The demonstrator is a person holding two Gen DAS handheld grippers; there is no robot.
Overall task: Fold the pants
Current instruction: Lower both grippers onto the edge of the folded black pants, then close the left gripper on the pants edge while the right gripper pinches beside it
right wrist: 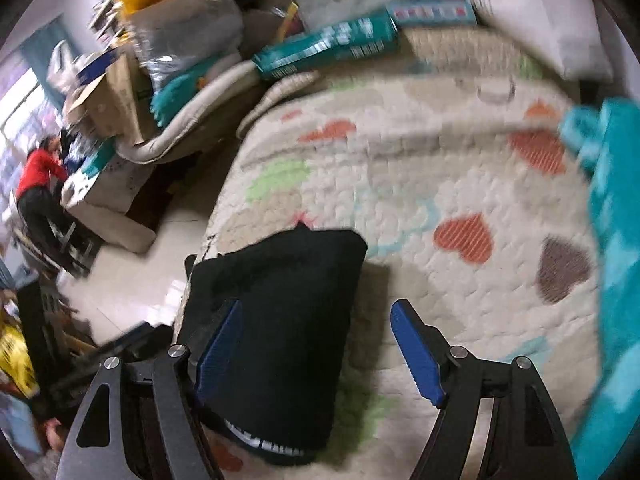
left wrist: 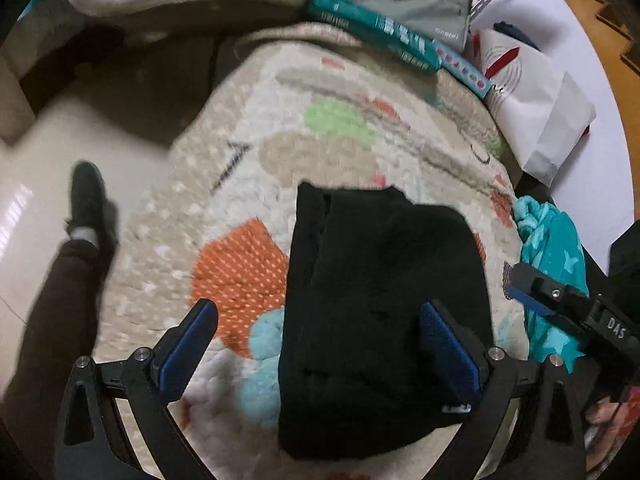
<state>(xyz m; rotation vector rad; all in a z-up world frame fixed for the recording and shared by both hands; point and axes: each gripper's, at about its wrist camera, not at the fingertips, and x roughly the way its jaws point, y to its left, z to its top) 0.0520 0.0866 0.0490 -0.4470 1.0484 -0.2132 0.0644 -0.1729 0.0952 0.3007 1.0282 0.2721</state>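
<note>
Both jaws gape wide on my left hand-held gripper (left wrist: 318, 350), holding nothing as it hovers over the pants (left wrist: 380, 320); my right hand-held gripper (right wrist: 318, 354) is equally spread and empty. I read the pants as already folded into a compact black bundle, lying on the patterned quilt (left wrist: 340, 152) near the bed's edge, beside a teal blanket (left wrist: 552, 248)
</note>
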